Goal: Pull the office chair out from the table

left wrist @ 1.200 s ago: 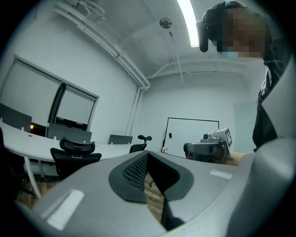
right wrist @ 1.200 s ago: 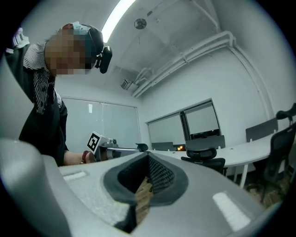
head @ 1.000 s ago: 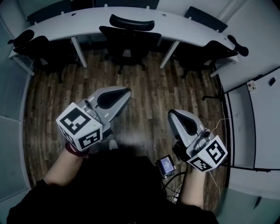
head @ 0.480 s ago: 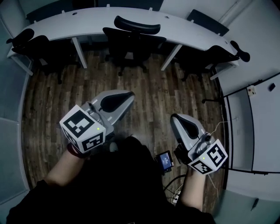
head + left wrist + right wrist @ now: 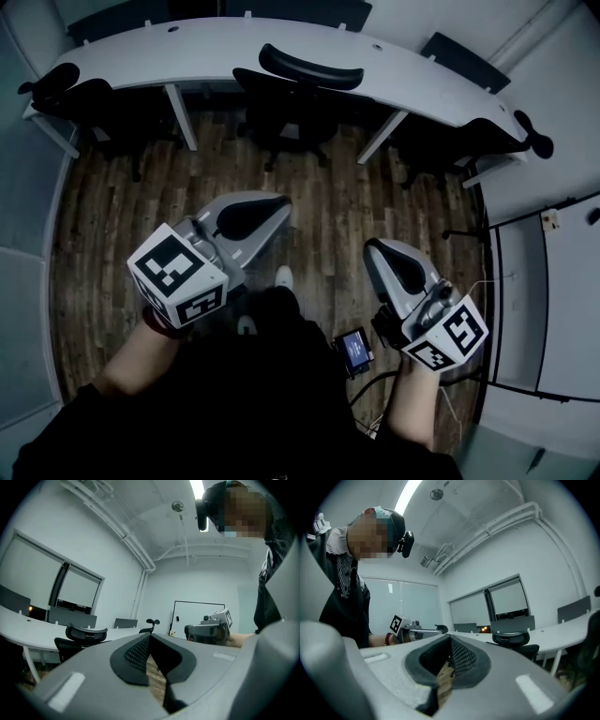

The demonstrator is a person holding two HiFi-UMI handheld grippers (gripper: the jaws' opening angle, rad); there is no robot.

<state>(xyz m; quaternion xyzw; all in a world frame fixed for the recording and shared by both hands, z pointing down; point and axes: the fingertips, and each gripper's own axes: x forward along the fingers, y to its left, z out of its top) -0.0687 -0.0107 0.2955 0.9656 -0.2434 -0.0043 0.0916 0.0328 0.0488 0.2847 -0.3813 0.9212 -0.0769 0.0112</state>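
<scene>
Two marker cubes [image 5: 178, 275] [image 5: 446, 334], office chair [image 5: 298, 94] at table [image 5: 131, 54]

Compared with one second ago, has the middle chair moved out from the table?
No. The chair is still tucked under the table, midway between the same two legs. Only the whole view has shifted.

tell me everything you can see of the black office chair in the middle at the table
The black office chair has a wide back, a separate curved black headrest on top and a star base below. It looks dark all over; its material is too dim to tell. It stands upright on the dark wooden plank floor, pushed in at the curved white table, between two white table legs, its back facing away from the table. Nothing grips it.
</scene>
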